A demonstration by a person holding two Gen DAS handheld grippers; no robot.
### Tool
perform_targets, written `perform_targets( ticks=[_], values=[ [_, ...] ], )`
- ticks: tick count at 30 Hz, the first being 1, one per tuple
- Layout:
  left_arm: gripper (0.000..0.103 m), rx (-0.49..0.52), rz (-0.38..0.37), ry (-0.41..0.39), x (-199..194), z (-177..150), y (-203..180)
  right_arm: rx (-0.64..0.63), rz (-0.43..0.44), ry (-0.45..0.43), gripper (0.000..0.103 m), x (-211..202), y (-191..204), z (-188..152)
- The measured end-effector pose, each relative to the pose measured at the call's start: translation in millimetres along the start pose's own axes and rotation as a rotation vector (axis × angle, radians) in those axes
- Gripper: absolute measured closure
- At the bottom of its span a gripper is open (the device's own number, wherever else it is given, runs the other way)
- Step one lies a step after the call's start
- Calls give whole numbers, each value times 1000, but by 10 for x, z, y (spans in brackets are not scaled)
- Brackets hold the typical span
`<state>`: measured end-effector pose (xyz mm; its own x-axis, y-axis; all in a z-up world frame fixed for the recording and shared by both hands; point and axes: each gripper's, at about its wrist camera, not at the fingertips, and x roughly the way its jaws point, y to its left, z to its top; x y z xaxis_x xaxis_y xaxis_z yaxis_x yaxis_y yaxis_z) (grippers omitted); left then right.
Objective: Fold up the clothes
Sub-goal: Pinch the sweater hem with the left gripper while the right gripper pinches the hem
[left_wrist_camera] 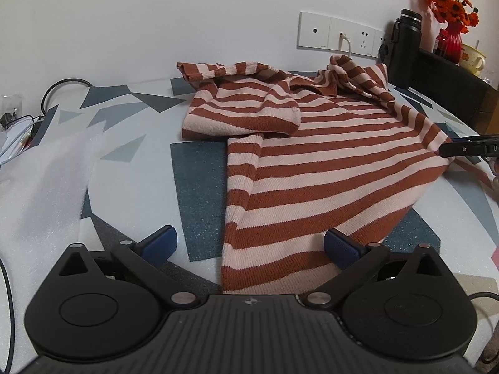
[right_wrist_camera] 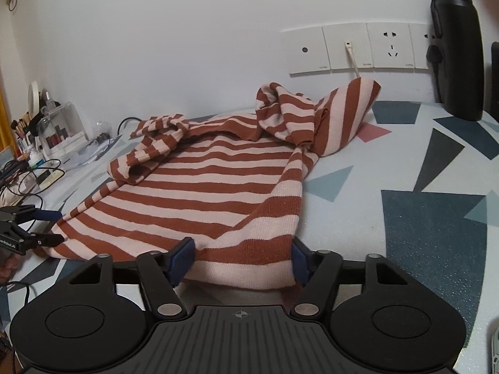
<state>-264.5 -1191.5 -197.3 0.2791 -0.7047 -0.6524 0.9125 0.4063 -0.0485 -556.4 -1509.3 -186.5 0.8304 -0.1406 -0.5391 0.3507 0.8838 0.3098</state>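
Observation:
A rust-and-pink striped sweater (left_wrist_camera: 312, 162) lies spread on the table (left_wrist_camera: 199, 193), which has a geometric-patterned cover. Its sleeves are bunched near the wall and its hem faces me. My left gripper (left_wrist_camera: 249, 244) is wide open, with the sweater's near hem corner lying between the blue pads. In the right wrist view, the sweater (right_wrist_camera: 202, 180) reaches my right gripper (right_wrist_camera: 240, 263), which is open with the other hem corner between its fingers. The left gripper (right_wrist_camera: 51, 227) shows at the far left edge, straddling the hem. The right gripper (left_wrist_camera: 449, 146) touches the cloth's right corner.
A tall black bottle (right_wrist_camera: 458, 46) stands by the wall sockets (right_wrist_camera: 352, 48) at the back right. A red vase of orange flowers (left_wrist_camera: 452, 40) sits on a dark box (left_wrist_camera: 452, 87). White foam sheet (left_wrist_camera: 40, 187), cables and a cosmetics organiser (right_wrist_camera: 62, 131) crowd the left side.

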Motion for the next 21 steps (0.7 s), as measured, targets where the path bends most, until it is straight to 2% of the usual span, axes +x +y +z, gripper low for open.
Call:
perform_targets(
  ticks=[1,2,3,4,5,6,9,12,16,18,21],
  values=[
    [4,1,-2,-5,-16,-10,-6,6,5,1,49,-8,-15,-3],
    [12,3,-10,-11,-37,-18,-16,12,10,1,53,-17,-30,-7],
    [36,9,-27,-21,-70,-25,-33,18,15,2,57,-25,-46,-10],
    [52,11,-47,-26,-95,-27,-47,25,20,3,65,-33,-61,-13],
    [73,2,-70,-21,-104,-19,-55,31,25,3,75,-41,-76,-17],
    [81,-6,-93,-17,-113,-11,-62,37,30,4,79,-50,-91,-20],
    [86,-40,-119,-26,-93,-5,-56,55,45,6,81,-74,-137,-30],
    [88,-57,-135,-47,-131,22,-65,48,38,-11,88,-108,-122,-12],
    [88,-46,-204,-118,-364,98,-104,70,52,-117,92,-386,-79,130],
    [88,-42,-231,-161,-453,171,-110,84,71,-186,95,-559,-66,304],
    [88,-69,-209,-216,-440,292,-66,59,58,-259,97,-621,9,654]
  ],
)
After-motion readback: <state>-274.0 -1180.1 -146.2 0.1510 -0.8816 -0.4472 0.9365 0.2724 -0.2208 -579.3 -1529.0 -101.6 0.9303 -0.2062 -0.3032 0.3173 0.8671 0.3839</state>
